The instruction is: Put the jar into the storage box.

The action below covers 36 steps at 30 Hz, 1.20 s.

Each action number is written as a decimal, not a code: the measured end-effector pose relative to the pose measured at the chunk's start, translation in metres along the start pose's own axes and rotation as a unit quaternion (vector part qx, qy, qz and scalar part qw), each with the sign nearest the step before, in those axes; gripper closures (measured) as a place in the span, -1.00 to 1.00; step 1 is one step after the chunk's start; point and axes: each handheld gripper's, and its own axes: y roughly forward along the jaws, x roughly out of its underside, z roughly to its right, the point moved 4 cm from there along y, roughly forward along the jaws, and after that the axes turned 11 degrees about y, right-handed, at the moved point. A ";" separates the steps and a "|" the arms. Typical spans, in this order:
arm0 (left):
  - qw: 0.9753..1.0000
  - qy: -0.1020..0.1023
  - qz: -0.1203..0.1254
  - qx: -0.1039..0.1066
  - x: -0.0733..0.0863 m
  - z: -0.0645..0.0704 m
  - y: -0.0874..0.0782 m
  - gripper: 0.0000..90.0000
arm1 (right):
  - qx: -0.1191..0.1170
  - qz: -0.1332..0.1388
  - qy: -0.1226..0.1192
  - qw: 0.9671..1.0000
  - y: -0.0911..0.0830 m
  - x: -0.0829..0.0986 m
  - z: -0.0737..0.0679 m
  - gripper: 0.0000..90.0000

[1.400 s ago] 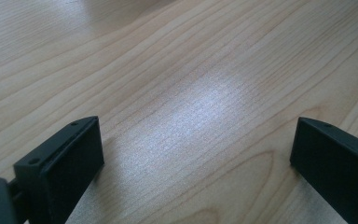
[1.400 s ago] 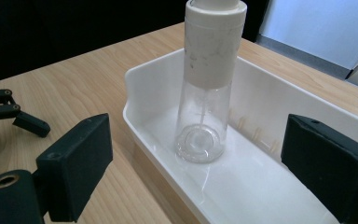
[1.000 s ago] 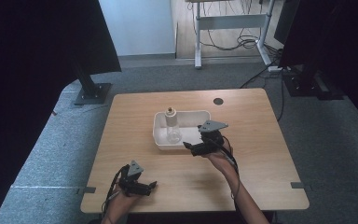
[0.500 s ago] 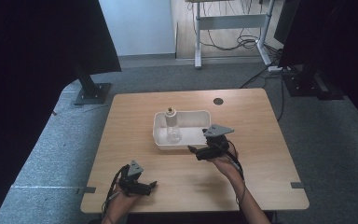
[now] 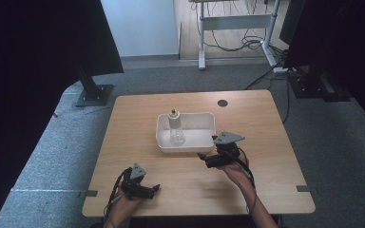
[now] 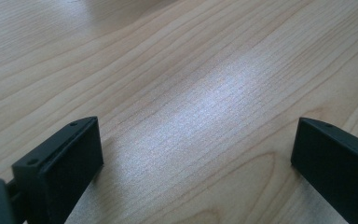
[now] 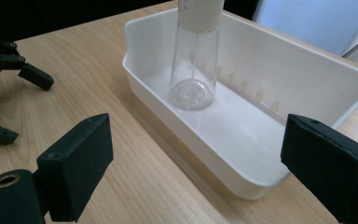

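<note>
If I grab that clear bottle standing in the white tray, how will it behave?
The bottle looks empty, so probably light. It is tall on a narrow base, so a nudge up high may tip it against the tray wall. Its smooth clear wall may slip between the right tool pads.

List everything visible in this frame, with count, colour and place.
Tray: one, white, table centre.
Bottle: one, clear with pale label and cap, upright in tray's left end.
Table: one, light wood.
Grommet: one, dark, far right of table.
Desk frame: one, grey, background, cables beneath.
Left tongs: one, black, open, near-left table edge.
Right tongs: one, black, open, by tray's near right corner.
</note>
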 end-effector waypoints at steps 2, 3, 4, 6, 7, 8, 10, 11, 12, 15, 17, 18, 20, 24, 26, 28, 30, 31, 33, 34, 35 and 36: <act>1.000 0.000 0.000 0.000 0.000 0.000 0.000 -0.97 | 0.003 -0.003 0.000 1.000 -0.002 0.003 0.001 -0.81; 1.000 0.001 -0.001 0.000 0.000 0.000 0.000 -0.97 | 0.004 -0.004 -0.001 1.000 -0.002 0.005 0.002 -0.81; 1.000 0.001 -0.001 0.000 0.000 0.000 0.000 -0.97 | 0.006 -0.006 -0.002 1.000 -0.003 0.006 0.002 -0.81; 1.000 0.000 -0.001 0.000 0.000 0.000 0.000 -0.97 | 0.007 -0.008 -0.002 1.000 -0.005 0.009 0.004 -0.81; 1.000 0.000 -0.001 0.000 0.000 0.000 0.000 -0.97 | 0.008 -0.009 -0.001 1.000 -0.006 0.010 0.005 -0.81; 1.000 -0.001 0.000 0.000 0.000 0.000 0.000 -0.97 | 0.009 -0.008 0.000 1.000 -0.007 0.011 0.005 -0.81; 1.000 -0.001 0.000 0.000 0.000 0.000 0.000 -0.97 | 0.012 -0.008 -0.001 1.000 -0.009 0.013 0.007 -0.81; 1.000 -0.001 0.000 0.000 0.000 0.000 0.000 -0.97 | 0.012 -0.007 0.000 1.000 -0.010 0.014 0.007 -0.81; 1.000 -0.001 0.000 0.000 0.000 0.000 0.000 -0.97 | 0.013 -0.007 0.001 1.000 -0.011 0.015 0.008 -0.81; 1.000 -0.001 0.000 0.000 0.000 0.000 0.000 -0.97 | 0.016 -0.008 0.001 1.000 -0.015 0.018 0.009 -0.81; 1.000 -0.001 0.000 0.000 0.000 0.000 0.000 -0.97 | 0.017 -0.007 0.001 1.000 -0.018 0.021 0.010 -0.81; 1.000 -0.001 0.000 0.000 0.000 0.000 0.000 -0.97 | 0.018 -0.007 0.001 1.000 -0.019 0.022 0.011 -0.81; 1.000 -0.001 -0.001 0.000 0.000 0.000 0.000 -0.97 | 0.021 -0.007 0.002 1.000 -0.023 0.025 0.012 -0.81; 1.000 -0.001 -0.001 -0.001 0.000 0.000 0.000 -0.97 | 0.027 -0.005 0.005 1.000 -0.028 0.031 0.015 -0.81; 1.000 -0.001 0.000 -0.001 0.000 0.000 0.000 -0.97 | 0.028 -0.005 0.007 1.000 -0.030 0.035 0.016 -0.81; 1.000 -0.001 -0.001 -0.001 0.000 0.000 0.000 -0.97 | 0.030 -0.005 0.008 1.000 -0.032 0.039 0.017 -0.81; 1.000 -0.001 0.000 -0.001 0.000 0.000 0.000 -0.97 | 0.032 -0.007 0.007 0.999 -0.033 0.043 0.019 -0.81; 1.000 -0.001 -0.001 -0.001 0.000 0.000 0.000 -0.97 | 0.033 -0.008 0.009 0.999 -0.033 0.045 0.019 -0.81; 1.000 -0.001 -0.001 -0.002 0.000 0.000 0.000 -0.97 | 0.033 -0.009 0.011 0.999 -0.034 0.049 0.020 -0.81; 1.000 -0.001 -0.001 -0.002 0.000 0.000 0.000 -0.97 | 0.034 -0.010 0.012 0.999 -0.035 0.050 0.020 -0.81; 1.000 -0.001 -0.001 -0.002 0.000 0.000 0.000 -0.97 | 0.034 -0.010 0.012 0.999 -0.035 0.052 0.021 -0.81; 1.000 -0.001 -0.001 -0.002 0.000 0.000 0.000 -0.97 | 0.035 -0.010 0.013 0.999 -0.035 0.054 0.021 -0.81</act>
